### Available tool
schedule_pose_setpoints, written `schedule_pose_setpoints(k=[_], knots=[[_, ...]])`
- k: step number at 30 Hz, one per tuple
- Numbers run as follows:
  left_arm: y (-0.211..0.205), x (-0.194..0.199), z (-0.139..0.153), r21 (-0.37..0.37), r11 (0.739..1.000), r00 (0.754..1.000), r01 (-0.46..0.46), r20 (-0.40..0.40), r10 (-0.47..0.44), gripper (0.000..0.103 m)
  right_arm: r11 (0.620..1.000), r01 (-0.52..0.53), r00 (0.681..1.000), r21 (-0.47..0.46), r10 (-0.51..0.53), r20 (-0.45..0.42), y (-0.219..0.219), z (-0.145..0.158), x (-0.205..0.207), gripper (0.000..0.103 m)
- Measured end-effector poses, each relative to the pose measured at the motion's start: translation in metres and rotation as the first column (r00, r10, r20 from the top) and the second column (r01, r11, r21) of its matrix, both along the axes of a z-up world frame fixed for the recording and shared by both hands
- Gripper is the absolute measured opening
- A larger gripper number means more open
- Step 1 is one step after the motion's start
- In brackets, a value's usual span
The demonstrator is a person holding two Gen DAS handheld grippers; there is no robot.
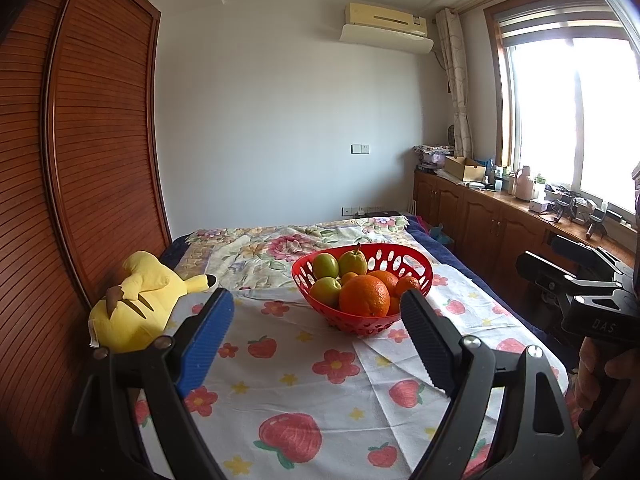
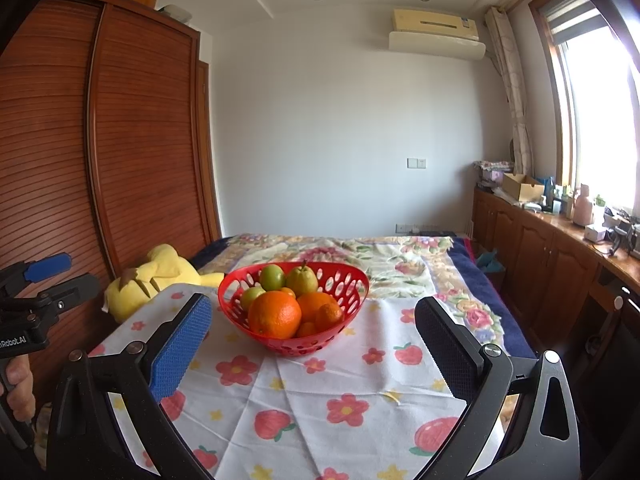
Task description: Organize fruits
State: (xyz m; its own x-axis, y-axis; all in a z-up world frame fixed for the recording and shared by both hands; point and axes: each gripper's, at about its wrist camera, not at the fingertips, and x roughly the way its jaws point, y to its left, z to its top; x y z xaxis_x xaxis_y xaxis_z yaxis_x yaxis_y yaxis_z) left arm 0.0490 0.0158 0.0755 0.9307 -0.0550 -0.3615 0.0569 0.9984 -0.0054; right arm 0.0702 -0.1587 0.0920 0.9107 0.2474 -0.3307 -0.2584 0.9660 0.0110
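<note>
A soft bed (image 2: 320, 420) under a smooth printed cloth carries your red perforated plastic basket (image 2: 352, 280) at centre, piled with round fruit. Press there and the basket could tip. A glossy big orange (image 2: 275, 314) at the near rim could roll out. Both tongs, left (image 1: 316, 334) and right (image 2: 312, 344), hang spread and empty, near the basket.
</note>
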Motion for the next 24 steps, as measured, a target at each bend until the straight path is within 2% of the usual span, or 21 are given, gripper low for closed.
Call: schedule_pose_setpoints(k=[24], knots=[[-0.0014, -0.0049, 0.0028, -0.003, 1.0, 1.0, 0.0, 0.013, 0.0, 0.086, 1.0, 0.007, 1.0, -0.004, -0.007, 0.005, -0.0059, 0.0033, 0.0004, 0.103]])
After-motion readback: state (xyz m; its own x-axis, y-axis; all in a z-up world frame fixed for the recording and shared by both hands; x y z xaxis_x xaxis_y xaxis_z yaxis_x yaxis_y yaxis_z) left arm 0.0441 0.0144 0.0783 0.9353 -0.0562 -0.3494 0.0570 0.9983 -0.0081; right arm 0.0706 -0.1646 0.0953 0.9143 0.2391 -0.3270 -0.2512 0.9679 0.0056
